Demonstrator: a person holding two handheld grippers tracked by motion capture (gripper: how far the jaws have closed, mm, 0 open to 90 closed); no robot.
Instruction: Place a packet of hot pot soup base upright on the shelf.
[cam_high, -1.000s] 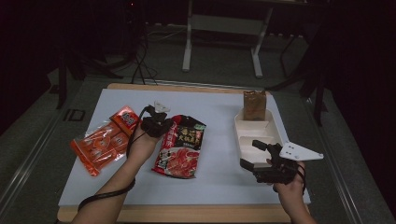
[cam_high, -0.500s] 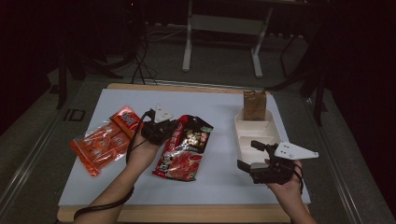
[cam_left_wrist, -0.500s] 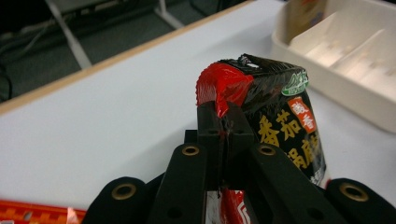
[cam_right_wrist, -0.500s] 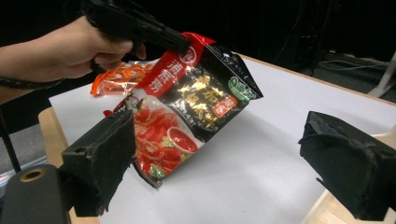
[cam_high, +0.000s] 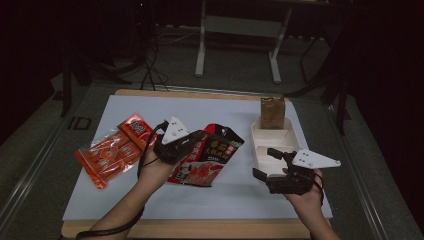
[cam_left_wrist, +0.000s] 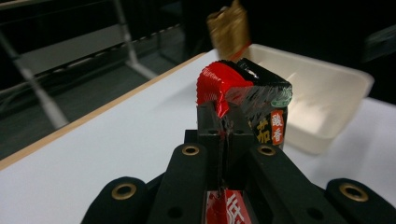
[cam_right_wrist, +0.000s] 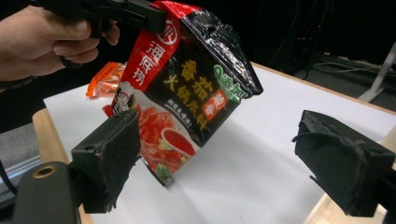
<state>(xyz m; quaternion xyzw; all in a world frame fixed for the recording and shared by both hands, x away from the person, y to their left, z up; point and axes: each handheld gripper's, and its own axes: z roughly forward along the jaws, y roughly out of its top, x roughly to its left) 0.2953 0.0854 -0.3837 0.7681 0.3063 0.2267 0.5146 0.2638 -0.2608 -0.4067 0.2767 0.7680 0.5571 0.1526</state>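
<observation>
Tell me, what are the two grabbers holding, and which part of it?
The left gripper pinches the red-and-black sauce packet by its top edge, lifting it. The right gripper is open and holds nothing.

**Room and surroundings: dim, desk lit**

The desk (cam_high: 150, 93) has a pale wooden edge under a white sheet (cam_high: 230, 112). Grey floor (cam_high: 235, 65) lies beyond. A white metal stand (cam_high: 202, 45) rises behind; black cables (cam_high: 150, 60) trail nearby. The far background is dark.
</observation>
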